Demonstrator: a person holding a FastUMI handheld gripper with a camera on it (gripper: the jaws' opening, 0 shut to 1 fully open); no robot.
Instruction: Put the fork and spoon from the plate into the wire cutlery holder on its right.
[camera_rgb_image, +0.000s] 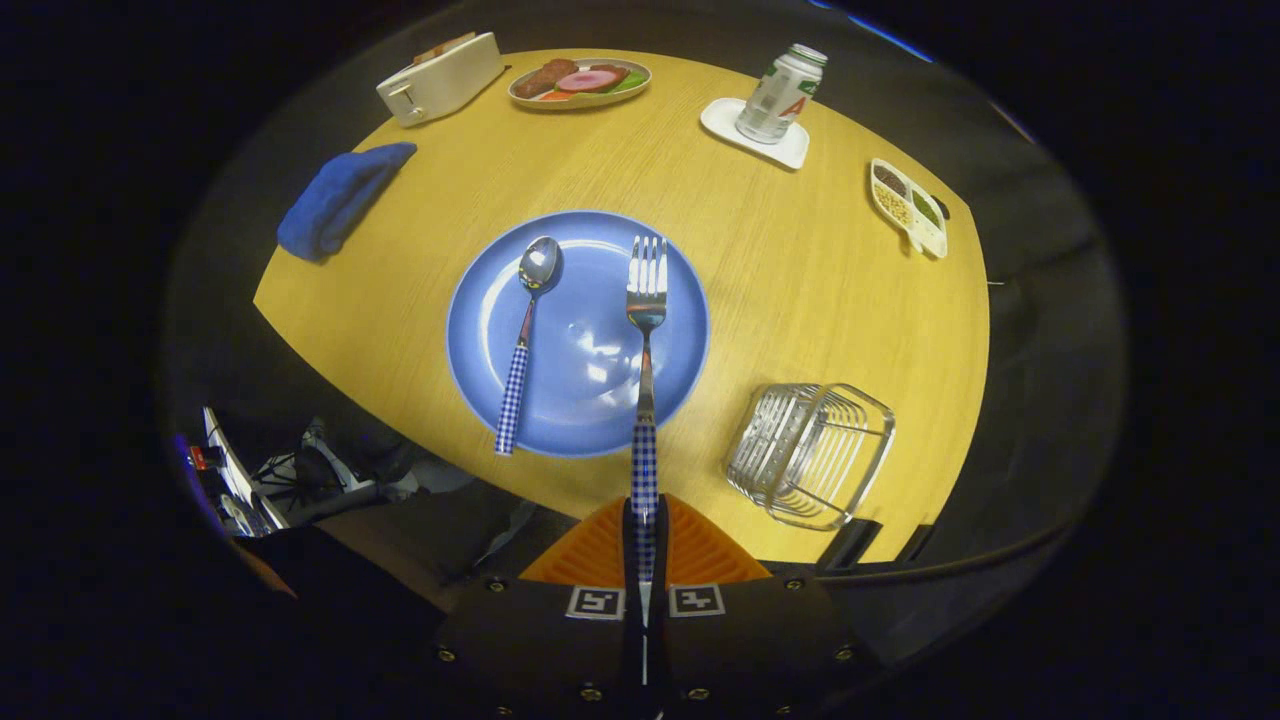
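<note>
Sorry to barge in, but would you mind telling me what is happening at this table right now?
A handheld gripper has its two orange fingers closed on the checked handle of the fork; the fork's head reaches out over the blue plate. The spoon lies on the plate, untouched. The wire cutlery holder, to the plate's right, has nothing in it yet, so neither piece has been moved across.

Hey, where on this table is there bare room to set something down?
Bare wood lies between the blue plate and the can's coaster, and between the plate and the wire cutlery holder. The far edge is crowded. The fingers are shut on the fork.
</note>
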